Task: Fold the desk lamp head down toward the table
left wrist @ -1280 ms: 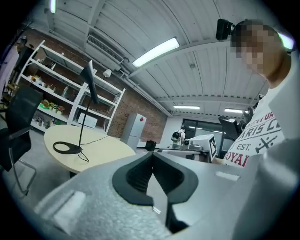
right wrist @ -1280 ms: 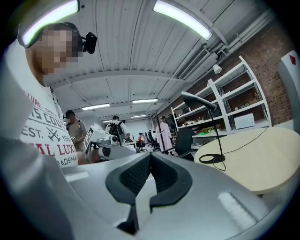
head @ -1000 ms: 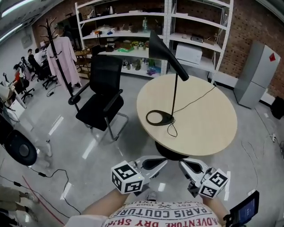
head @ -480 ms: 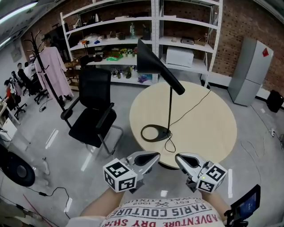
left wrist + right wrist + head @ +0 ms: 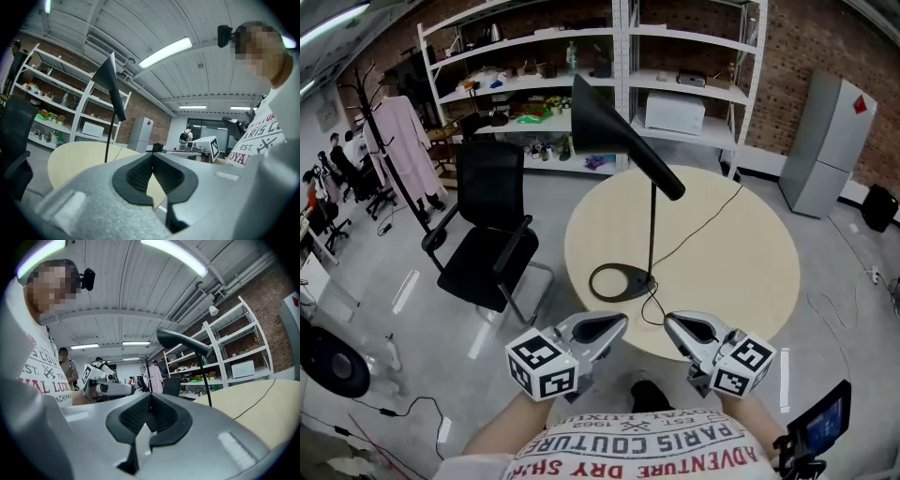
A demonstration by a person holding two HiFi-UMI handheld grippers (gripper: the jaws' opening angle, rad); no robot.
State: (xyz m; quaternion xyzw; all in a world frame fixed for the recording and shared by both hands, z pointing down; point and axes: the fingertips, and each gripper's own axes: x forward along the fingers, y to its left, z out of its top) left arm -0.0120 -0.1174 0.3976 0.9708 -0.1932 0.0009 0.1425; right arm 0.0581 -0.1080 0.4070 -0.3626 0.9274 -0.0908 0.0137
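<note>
– Room, first entry?
– Grey floor and a brick back wall, with white shelving along it. One black office chair stood left of the table. One coat rack with a pale garment stood further left. One grey cabinet stood at the right.

– Table?
– One round table with a pale wood top, seen from above.

– Lamp?
– One black desk lamp stood on the near-left part of the table. Its ring-shaped base lay flat on the top and its thin stem was upright. The cone-shaped lamp head was raised at the stem's top, slanting up to the left with its wide end highest. A black cord ran from the base across the top toward the far edge.

– Left gripper?
– The left gripper was at the table's near edge, pointing toward the lamp's base. Its jaws were pressed together with nothing between them.

– Right gripper?
– The right gripper was just beside the left one, with the tips near each other. Its jaws were likewise closed and empty. Neither gripper touched the lamp.

– Remainder?
– A printed white shirt showed at the bottom edge of the head view.
</note>
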